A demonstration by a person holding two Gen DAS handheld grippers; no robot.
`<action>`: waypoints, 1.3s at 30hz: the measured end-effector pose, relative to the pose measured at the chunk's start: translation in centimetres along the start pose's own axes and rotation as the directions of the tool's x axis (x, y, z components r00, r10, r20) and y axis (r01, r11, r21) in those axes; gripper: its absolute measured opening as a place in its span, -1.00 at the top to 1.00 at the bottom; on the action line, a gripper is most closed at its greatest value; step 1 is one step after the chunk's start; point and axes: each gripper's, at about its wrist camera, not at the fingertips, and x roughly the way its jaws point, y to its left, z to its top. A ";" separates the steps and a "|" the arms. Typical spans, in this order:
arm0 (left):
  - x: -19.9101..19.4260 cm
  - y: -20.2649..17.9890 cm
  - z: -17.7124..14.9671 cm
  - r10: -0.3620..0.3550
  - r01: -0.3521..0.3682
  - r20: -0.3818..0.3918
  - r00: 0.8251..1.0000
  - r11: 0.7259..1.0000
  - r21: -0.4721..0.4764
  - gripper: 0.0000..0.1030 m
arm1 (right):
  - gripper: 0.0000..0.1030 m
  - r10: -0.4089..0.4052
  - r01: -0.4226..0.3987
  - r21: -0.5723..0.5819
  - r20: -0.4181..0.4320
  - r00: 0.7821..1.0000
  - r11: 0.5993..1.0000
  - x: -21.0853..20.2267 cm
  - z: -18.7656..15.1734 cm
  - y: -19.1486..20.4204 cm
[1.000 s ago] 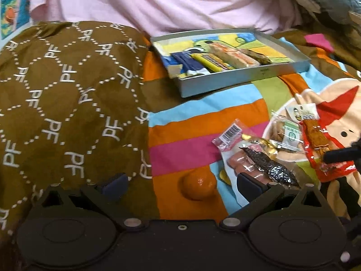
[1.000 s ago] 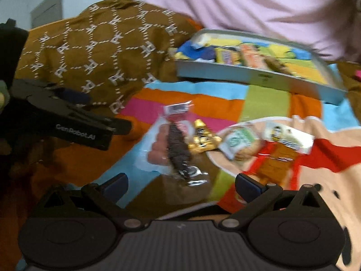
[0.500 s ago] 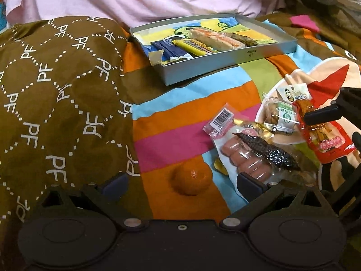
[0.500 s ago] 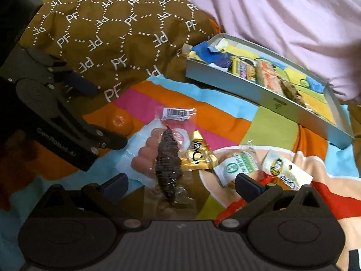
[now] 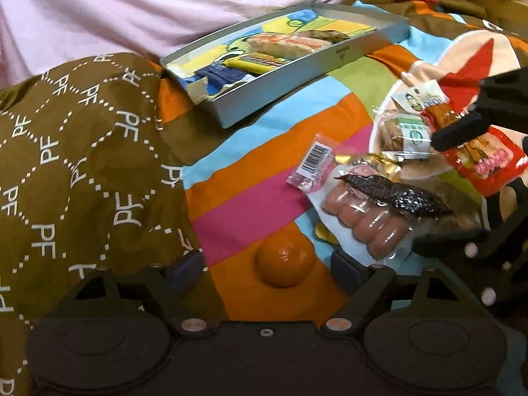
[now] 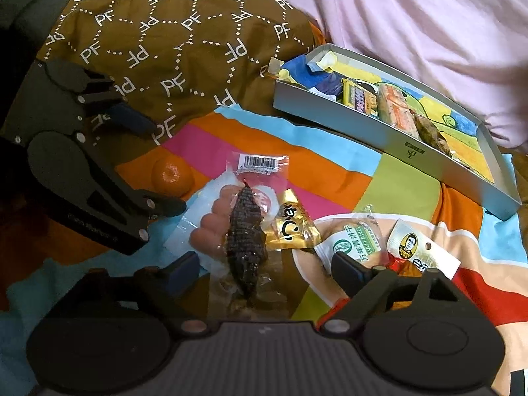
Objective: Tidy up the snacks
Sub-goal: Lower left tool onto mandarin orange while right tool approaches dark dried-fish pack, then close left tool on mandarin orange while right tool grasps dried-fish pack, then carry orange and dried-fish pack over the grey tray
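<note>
Between both hand-held grippers' parted, just-narrowing jaws lie a mandarin [image 5: 285, 265] and a dark snack packet [image 6: 246, 231], ungripped.

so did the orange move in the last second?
No. The orange sits on the same orange stripe below the pink one, left of the sausage pack; only the camera shifted.

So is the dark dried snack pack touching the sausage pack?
Touching. The right wrist view shows the dark snack pack lying across the sausage pack, overlapping it with no gap; the left wrist view shows the same overlap.
</note>
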 end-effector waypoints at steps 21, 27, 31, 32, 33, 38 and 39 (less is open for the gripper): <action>-0.1 -1.0 -0.2 -0.045 0.044 0.015 0.999 0.997 0.057 0.25 | -0.06 0.059 -0.057 0.070 -0.027 0.998 0.996 0.6 -0.1 -0.4; 0.0 -0.7 -0.2 -0.046 0.046 0.019 0.999 0.998 0.033 0.26 | -0.04 0.054 -0.052 0.058 -0.032 0.998 0.997 0.7 -0.2 -0.2; 0.0 -0.7 -0.2 -0.044 0.043 0.019 0.999 0.999 0.029 0.26 | -0.04 0.020 -0.020 0.008 -0.059 0.998 1.000 1.0 0.0 0.6; 0.0 -0.7 -0.2 -0.043 0.043 0.021 0.999 0.999 0.028 0.26 | -0.04 0.019 -0.019 0.009 -0.060 0.998 1.000 1.0 0.0 0.6; -0.1 -0.7 -0.2 -0.043 0.042 0.022 0.999 0.999 0.026 0.26 | -0.03 0.019 -0.018 0.011 -0.058 0.998 1.000 1.0 0.0 0.6; -0.1 -0.7 -0.1 -0.042 0.041 0.025 0.999 0.999 0.023 0.26 | 0.02 -0.018 0.016 -0.057 -0.037 0.999 0.998 0.4 -0.2 1.5; -0.1 -0.8 -0.1 -0.042 0.041 0.026 0.999 0.999 0.028 0.26 | 0.02 -0.040 0.036 -0.092 -0.036 0.999 0.995 0.3 -0.2 1.9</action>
